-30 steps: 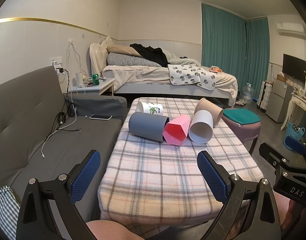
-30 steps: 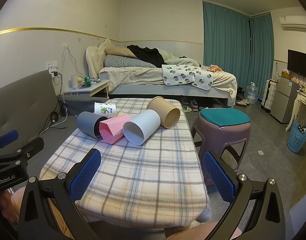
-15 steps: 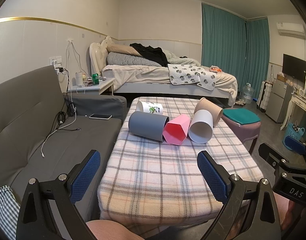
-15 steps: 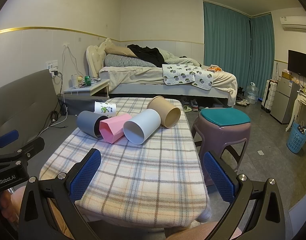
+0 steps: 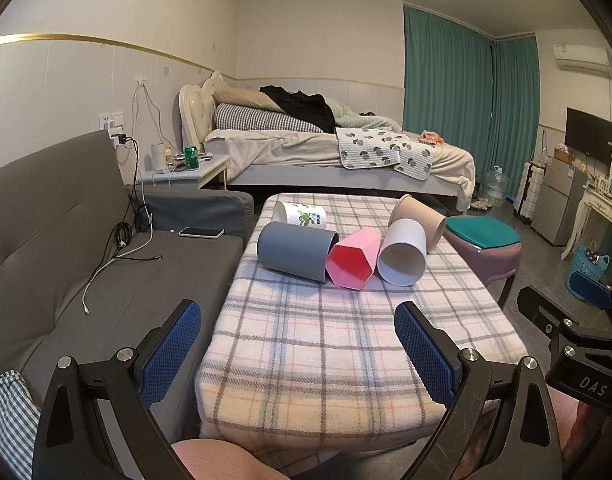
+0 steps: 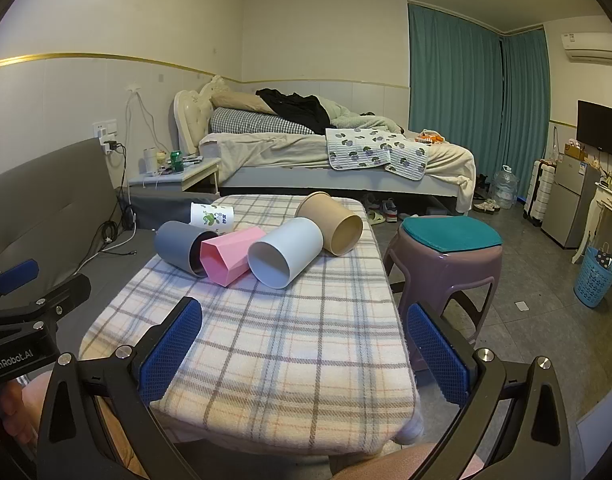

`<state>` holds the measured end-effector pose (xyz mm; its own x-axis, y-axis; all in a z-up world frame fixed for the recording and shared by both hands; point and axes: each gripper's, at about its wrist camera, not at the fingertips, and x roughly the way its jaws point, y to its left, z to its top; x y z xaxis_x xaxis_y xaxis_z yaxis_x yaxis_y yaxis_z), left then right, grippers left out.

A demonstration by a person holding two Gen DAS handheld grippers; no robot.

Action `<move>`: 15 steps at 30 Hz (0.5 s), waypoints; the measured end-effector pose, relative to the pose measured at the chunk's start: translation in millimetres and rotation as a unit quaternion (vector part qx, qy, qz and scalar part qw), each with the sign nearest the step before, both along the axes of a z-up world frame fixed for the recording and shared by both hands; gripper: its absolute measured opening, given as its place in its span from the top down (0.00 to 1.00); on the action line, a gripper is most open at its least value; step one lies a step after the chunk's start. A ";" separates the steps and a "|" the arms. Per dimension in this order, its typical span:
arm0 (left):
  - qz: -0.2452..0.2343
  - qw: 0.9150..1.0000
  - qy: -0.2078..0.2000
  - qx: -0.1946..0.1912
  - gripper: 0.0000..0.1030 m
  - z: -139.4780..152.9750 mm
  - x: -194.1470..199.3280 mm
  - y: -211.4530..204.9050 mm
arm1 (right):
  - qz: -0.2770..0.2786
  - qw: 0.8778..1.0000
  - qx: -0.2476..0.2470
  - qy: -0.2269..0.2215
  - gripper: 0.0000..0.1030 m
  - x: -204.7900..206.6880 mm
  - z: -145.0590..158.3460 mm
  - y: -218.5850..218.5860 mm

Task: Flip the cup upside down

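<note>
On the far half of the plaid-covered table (image 5: pixel 346 344), five cups lie on their sides in a loose cluster. The gray cup (image 5: pixel 295 251) rests at the left of the row with its closed base toward the left wrist camera; touching its right side is the pink hexagonal cup (image 5: pixel 354 262), its open mouth facing near. Just right of that lies the white cup (image 5: pixel 402 251), round mouth turned toward the near edge, and behind it, touching, the tan cup (image 5: pixel 420 220) tilts off to the far right. A printed paper cup (image 5: pixel 299 216) with a green design sits behind the gray one. From the right wrist view the same row shows the gray cup (image 6: pixel 180 249), pink hexagonal cup (image 6: pixel 230 254), white cup (image 6: pixel 285 252), tan cup (image 6: pixel 332 228) and printed paper cup (image 6: pixel 211 214). All cups lie well apart from both tools, beyond the fingertips. The left gripper (image 5: pixel 297 354) hovers over the near end of the table with its blue-padded fingers spread wide and nothing between them; the right gripper (image 6: pixel 303 354) is likewise spread wide and holds nothing. A gray sofa (image 5: pixel 85 272) runs along the left, a purple stool (image 6: pixel 446 264) with a teal cushion stands to the right, and a bed (image 5: pixel 326 152) lies beyond.
</note>
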<state>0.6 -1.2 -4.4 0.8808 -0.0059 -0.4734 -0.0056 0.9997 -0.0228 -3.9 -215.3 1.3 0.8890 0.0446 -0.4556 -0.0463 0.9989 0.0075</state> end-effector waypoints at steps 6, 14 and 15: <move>0.000 1.000 0.001 0.000 0.03 -0.4 -1.2 -1.9 | 0.000 1.000 -0.001 0.001 0.00 -0.4 -2.1 2.7; 0.000 1.000 0.001 0.000 0.03 -0.4 -0.9 -1.7 | 0.001 1.000 -0.001 0.001 0.00 -1.1 -3.7 3.7; 0.000 1.000 0.001 0.000 0.03 -0.3 -0.9 -1.8 | 0.001 1.000 -0.001 0.001 0.00 -0.9 -3.8 3.8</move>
